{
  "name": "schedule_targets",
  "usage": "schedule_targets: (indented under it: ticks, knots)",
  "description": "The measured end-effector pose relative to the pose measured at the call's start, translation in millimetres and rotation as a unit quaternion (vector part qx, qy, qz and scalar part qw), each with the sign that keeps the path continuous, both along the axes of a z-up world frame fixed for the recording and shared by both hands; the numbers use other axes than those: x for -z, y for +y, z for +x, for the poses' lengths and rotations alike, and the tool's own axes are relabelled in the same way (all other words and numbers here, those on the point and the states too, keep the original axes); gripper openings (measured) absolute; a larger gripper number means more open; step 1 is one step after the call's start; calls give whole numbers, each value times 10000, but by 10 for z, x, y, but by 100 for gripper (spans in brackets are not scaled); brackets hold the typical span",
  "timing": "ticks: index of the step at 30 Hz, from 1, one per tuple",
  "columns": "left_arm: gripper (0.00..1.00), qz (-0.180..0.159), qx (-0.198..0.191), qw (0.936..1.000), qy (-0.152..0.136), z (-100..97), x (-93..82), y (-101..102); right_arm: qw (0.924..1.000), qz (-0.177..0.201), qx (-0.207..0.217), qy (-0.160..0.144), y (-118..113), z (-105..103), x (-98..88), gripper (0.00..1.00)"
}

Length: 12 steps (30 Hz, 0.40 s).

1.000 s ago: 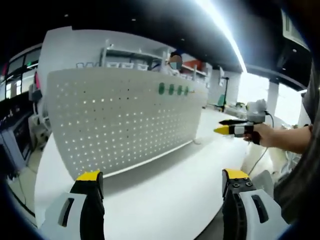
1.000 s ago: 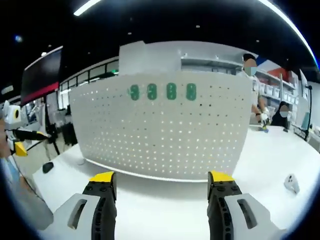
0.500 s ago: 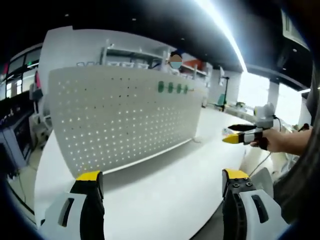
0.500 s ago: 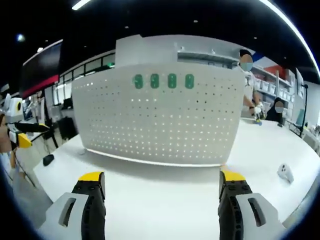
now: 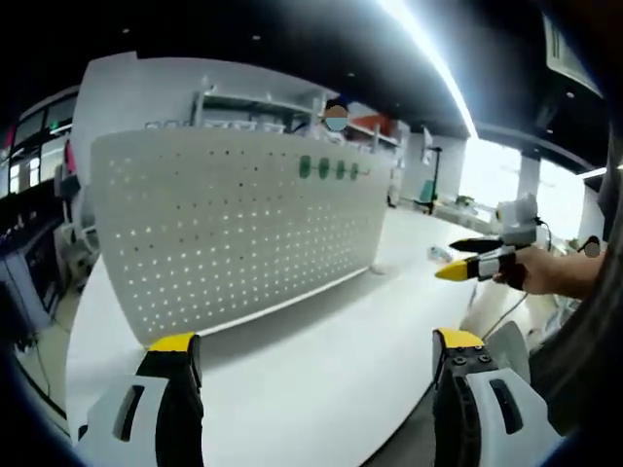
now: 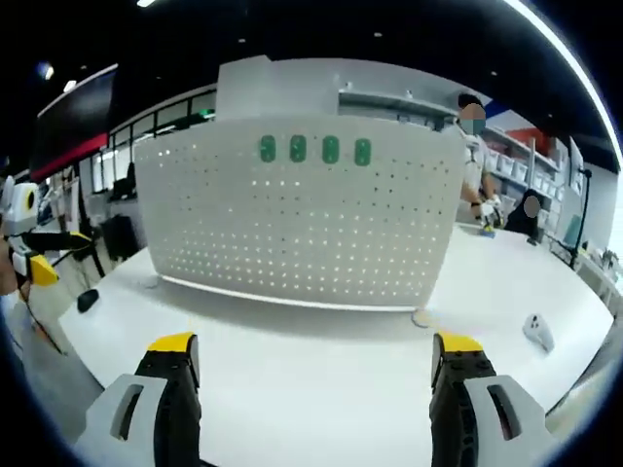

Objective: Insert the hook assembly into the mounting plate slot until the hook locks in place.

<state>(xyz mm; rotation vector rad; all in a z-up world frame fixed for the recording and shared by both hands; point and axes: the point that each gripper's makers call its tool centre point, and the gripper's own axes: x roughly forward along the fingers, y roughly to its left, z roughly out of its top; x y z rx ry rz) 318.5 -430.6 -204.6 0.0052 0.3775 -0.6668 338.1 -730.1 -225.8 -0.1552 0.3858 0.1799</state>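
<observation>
A white perforated mounting plate was seen standing upright across the middle of the white bench, its foot near the far edge in the right gripper view. Four green hooks were noted in a row along its top edge, toward the centre in that view; in the left gripper view the same hooks sat toward the plate's right end. Whether they were fully locked into their slots could not be told at this range. The left gripper was held low over the near edge of the bench, jaws spread wide and nothing between them. The right gripper was likewise held back from the plate, jaws spread and empty; it was also seen from the side in the left gripper view, off the bench's right edge in a person's hand. Both were judged to be kept well clear so that plate and hooks remained in sight, as the task asks. A small white object lay near the right edge of the bench, and a small dark one near the left corner. No loose hook assembly was made out, so the task was judged to be either at its start or already finished.
</observation>
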Motion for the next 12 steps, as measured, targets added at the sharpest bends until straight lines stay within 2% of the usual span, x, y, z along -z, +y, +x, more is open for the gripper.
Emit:
schedule_targets:
  ticks: [2,6,8,11,12]
  knots:
    - [100,2,16,10000,-26,-13,-18,-3,9996,263,-86,-78,119,-31,-73,100]
    - [100,129,157,9998,-35,-75,13,-46,9994,292,-190,-67,196,-61,-96,100]
    - [100,60,197,9998,52,-132,37,-70,9987,424,-277,-60,251,-103,-93,100]
    - [100,-119,262,9994,183,-243,77,-121,9951,884,-395,-204,368,-206,-145,100]
    - [100,-232,278,9990,251,-283,90,-145,9899,1254,-536,-384,470,-228,-209,100]
